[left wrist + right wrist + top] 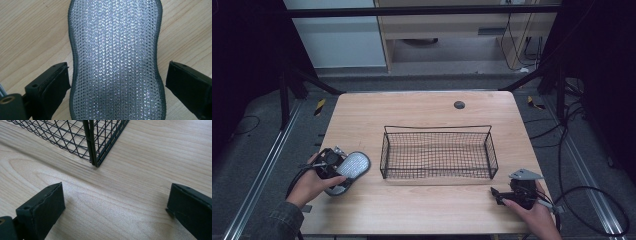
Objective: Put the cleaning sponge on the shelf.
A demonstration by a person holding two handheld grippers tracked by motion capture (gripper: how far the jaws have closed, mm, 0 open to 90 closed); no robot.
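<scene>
Near the desk's (422, 107) left edge lay a silver mesh scouring pad (116, 60), with the left gripper (333, 167) over it. Its jaws stood apart on either side of the pad's narrow waist, the pads not pressing it. The right gripper (499, 196) hung wide open and empty near the front right corner, just beside the black wire basket (438, 152) at mid-desk.

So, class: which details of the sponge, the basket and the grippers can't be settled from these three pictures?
- Silver sponge: both ends cut off by the left gripper view's frame edges.
- Sponge's near end, high view: covered by the left gripper.
- Wire basket: cropped to one corner in the right gripper view.
- Right gripper: jaw gap too small to read from above.
</scene>
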